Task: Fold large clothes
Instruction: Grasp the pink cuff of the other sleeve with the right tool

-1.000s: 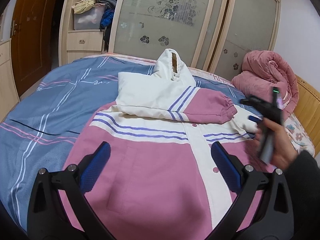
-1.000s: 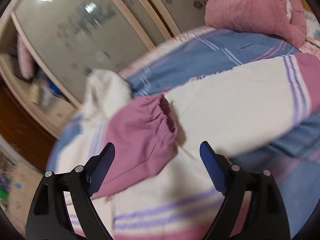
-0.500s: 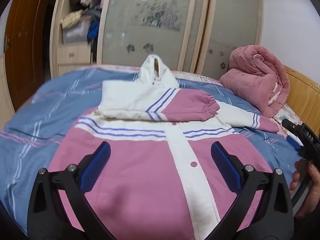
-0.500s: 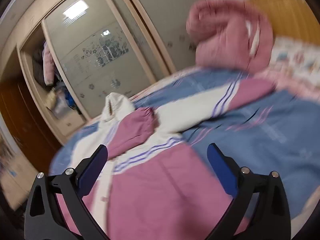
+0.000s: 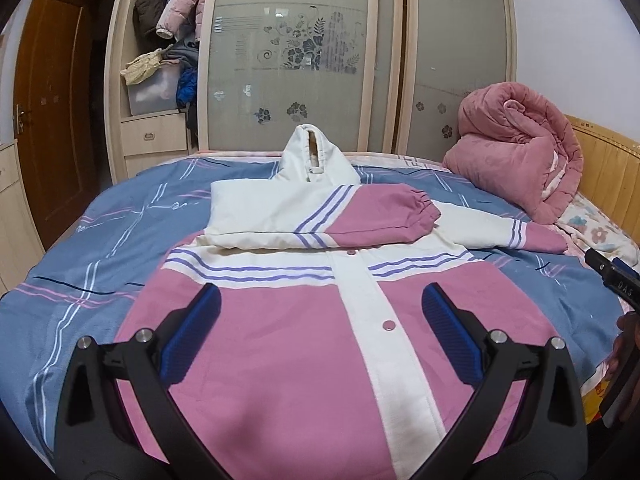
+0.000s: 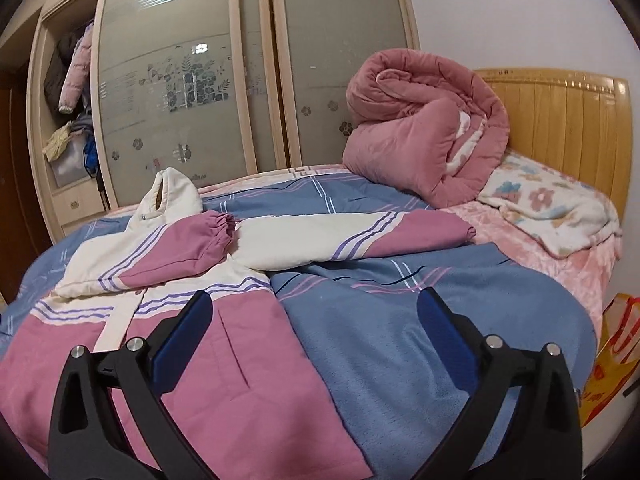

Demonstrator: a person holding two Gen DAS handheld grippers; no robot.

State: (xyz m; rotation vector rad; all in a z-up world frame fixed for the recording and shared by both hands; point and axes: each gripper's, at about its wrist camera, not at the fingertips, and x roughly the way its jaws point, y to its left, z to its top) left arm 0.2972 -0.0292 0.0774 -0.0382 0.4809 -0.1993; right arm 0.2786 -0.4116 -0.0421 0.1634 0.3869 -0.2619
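jacket (image 5: 280, 344) lying flat on bed (image 5: 80, 240), hood pointing away; unfolded sleeve (image 6: 360, 236) stretching rightward, nearer right tongs (image 6: 312, 332). both tongs, left tongs (image 5: 320, 320) too, gaping empty.

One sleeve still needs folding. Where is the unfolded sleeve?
In the right wrist view, the unfolded sleeve lies stretched rightward across the blue bedsheet, its cuff near the rolled pink quilt.

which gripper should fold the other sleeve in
Right. The unfolded sleeve stretches toward the rolled quilt, ahead of the open right gripper; the left gripper hovers over the jacket front.
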